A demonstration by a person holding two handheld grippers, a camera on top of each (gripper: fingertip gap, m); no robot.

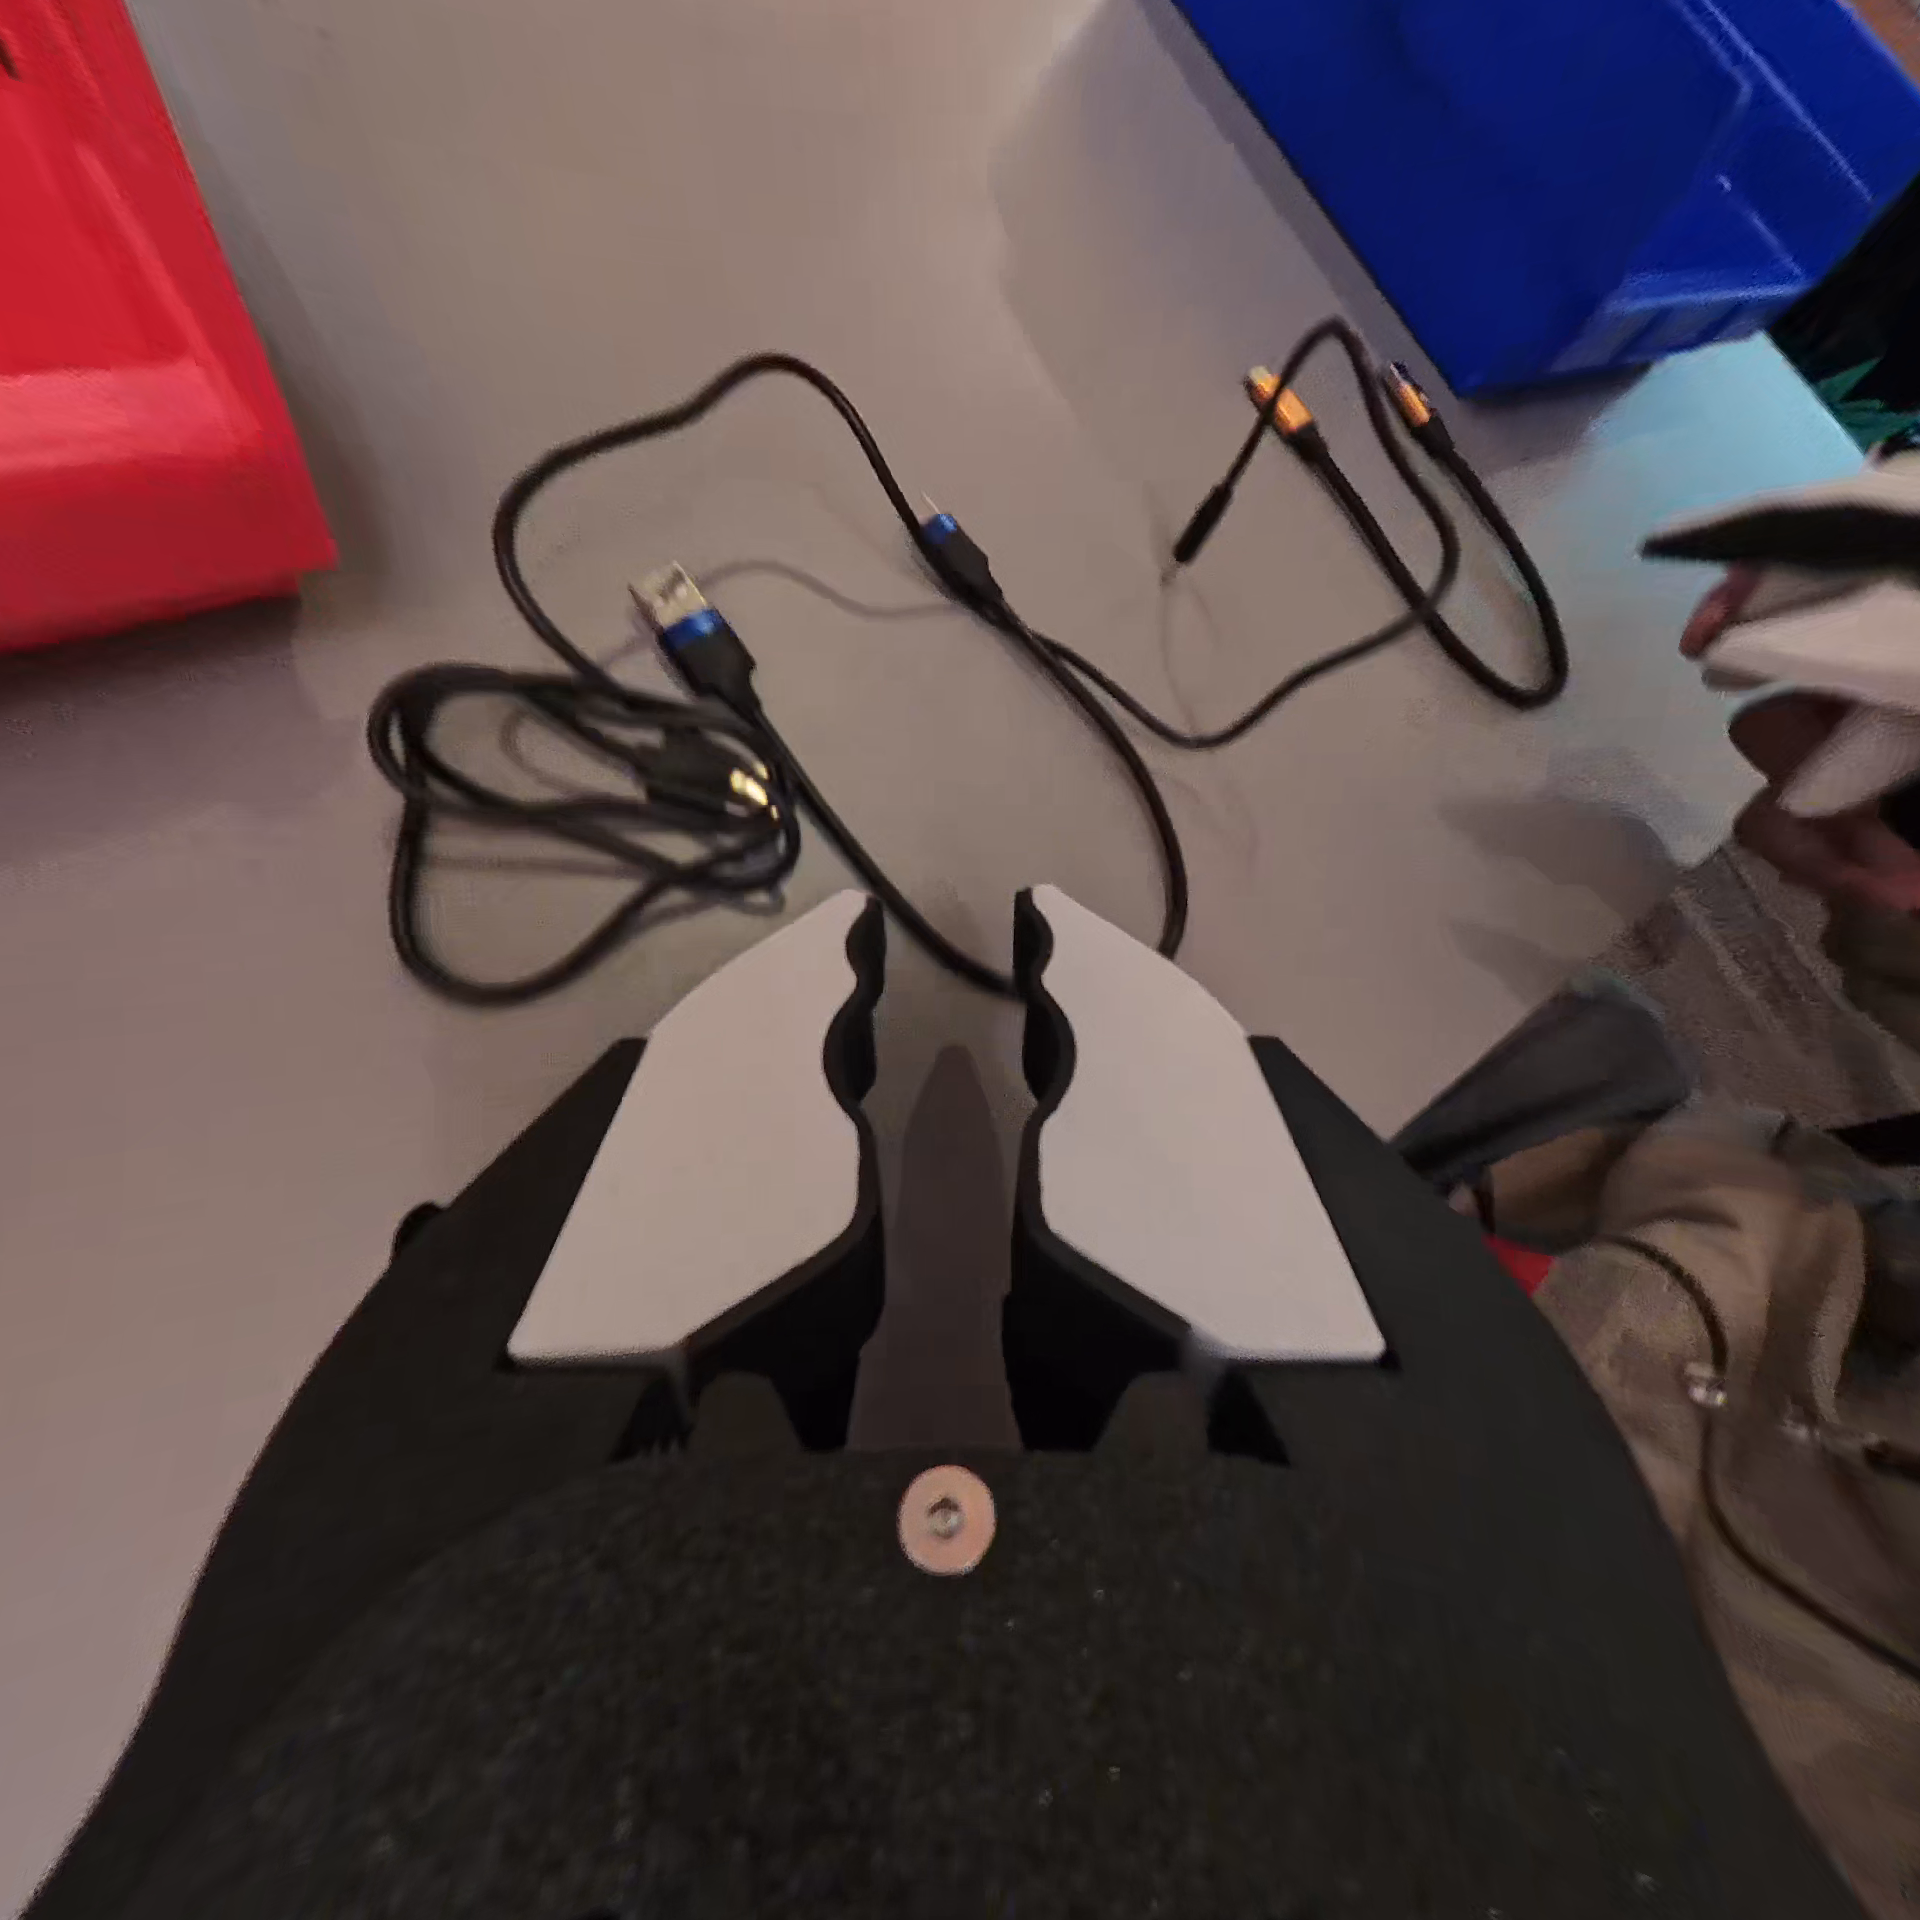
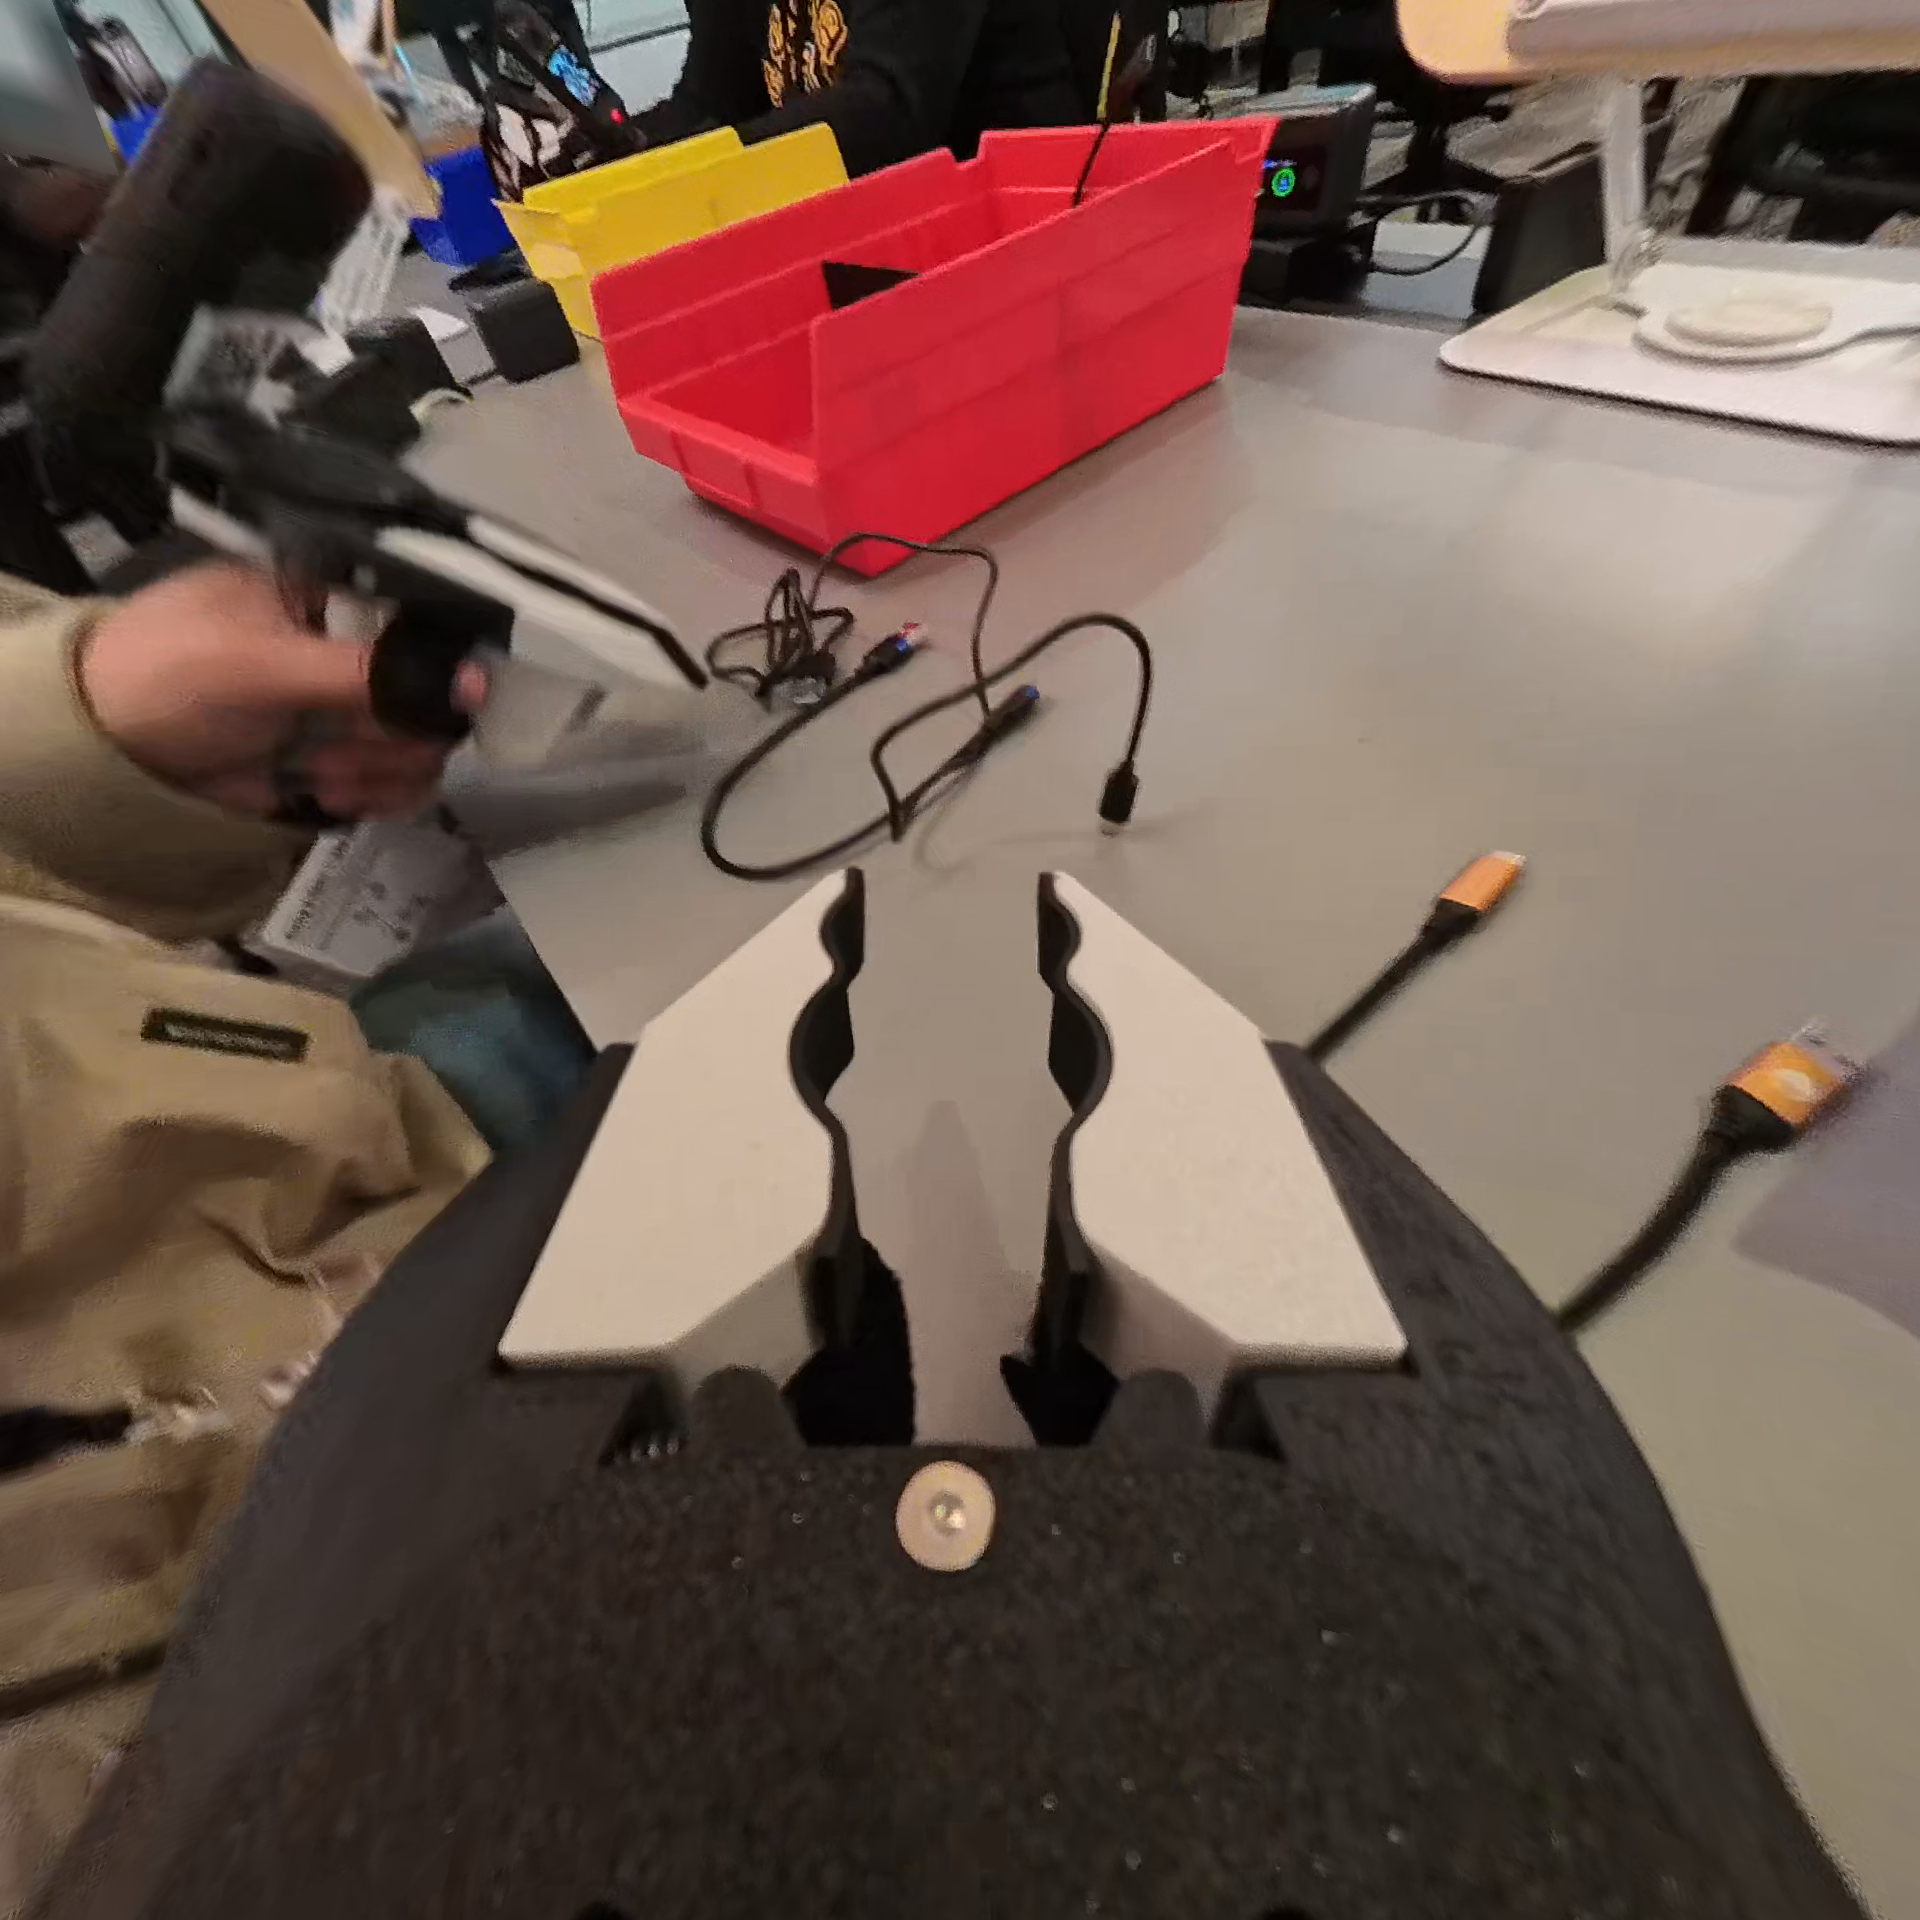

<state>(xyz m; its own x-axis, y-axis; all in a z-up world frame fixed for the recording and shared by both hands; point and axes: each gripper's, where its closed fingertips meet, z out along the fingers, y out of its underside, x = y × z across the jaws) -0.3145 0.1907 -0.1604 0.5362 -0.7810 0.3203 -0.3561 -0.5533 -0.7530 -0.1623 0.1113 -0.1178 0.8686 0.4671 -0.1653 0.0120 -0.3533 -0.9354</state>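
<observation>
Grey table [image 2: 1455, 644]: the bearing surface for everything listed below.

Red bin [image 2: 935, 332]: open-topped plastic, set at the far side in the right wrist view; seen as a corner at the upper left in the left wrist view. A yellow bin [image 2: 675, 208] is seen behind it.

Blue bin [image 1: 1558, 177]: plastic, placed at the upper right of the left wrist view, near the orange-tipped cable.

Left gripper [image 1: 948, 914]: held low over the table, fingers parted a little, nothing gripped between them. A loop of the blue-tipped cable [image 1: 1039, 665] is seen running just under and beyond the fingertips; whether it is touched cannot be told.

Right gripper [image 2: 951, 883]: held above bare table, fingers parted somewhat wider, nothing held. The orange-tipped cable is nearest, just to its right.

Blue-tipped cable: black, with a USB plug [image 1: 691, 634] and a smaller plug [image 1: 951, 545], both blue-collared; laid in loose curves.

Coiled black cable [image 1: 540, 810]: bundled beside the USB plug, left of the left gripper.

Orange-tipped cable [image 2: 1704, 1143]: black, orange-collared plugs [image 2: 1475, 883], lying loose and apart from the blue-tipped cable.
</observation>
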